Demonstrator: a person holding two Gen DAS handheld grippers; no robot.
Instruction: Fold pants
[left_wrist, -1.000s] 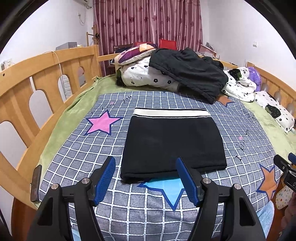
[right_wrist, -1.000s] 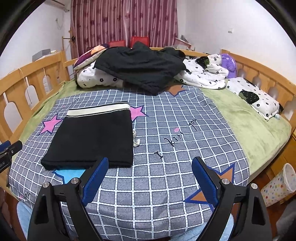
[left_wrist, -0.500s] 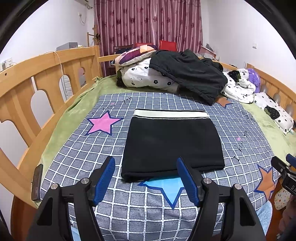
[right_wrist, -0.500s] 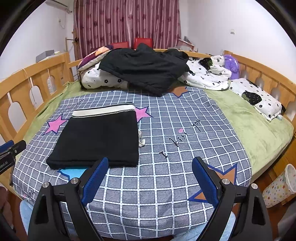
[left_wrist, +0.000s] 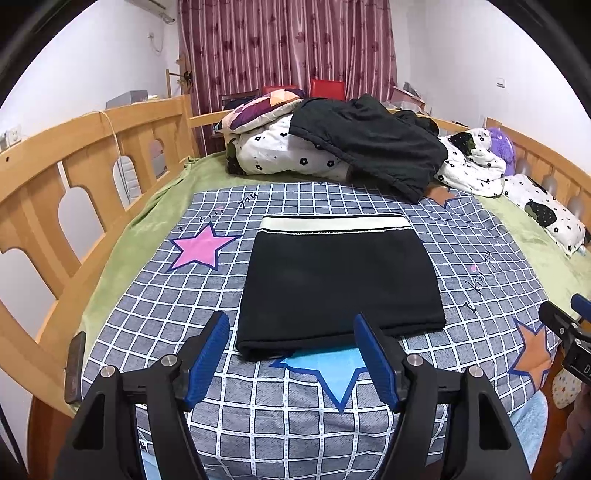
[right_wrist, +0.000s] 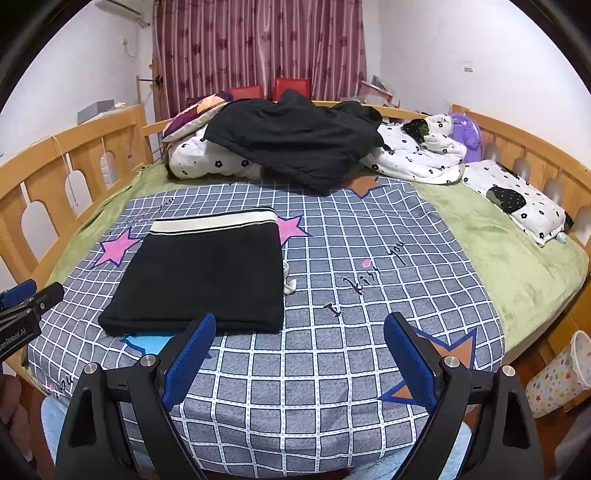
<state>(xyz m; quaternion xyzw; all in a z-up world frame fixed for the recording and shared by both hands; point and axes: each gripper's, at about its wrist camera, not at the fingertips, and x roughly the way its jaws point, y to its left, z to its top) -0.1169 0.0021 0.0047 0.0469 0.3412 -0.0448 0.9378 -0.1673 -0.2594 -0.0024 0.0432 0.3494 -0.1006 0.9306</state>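
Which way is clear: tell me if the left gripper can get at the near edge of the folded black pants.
Probably yes. The left gripper has open, empty jaws just short of the folded black pants, with only bare checked blanket between them and the near edge.

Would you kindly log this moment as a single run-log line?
pants: folded flat on checked blanket | left gripper: open, empty, short of pants | right gripper: open, empty | black clothes pile: behind

We note open checked blanket (right_wrist: 369, 295) right of the folded pants (right_wrist: 207, 273); heaped bedding (right_wrist: 295, 147) blocks the far end, wooden rails (left_wrist: 74, 177) the sides.
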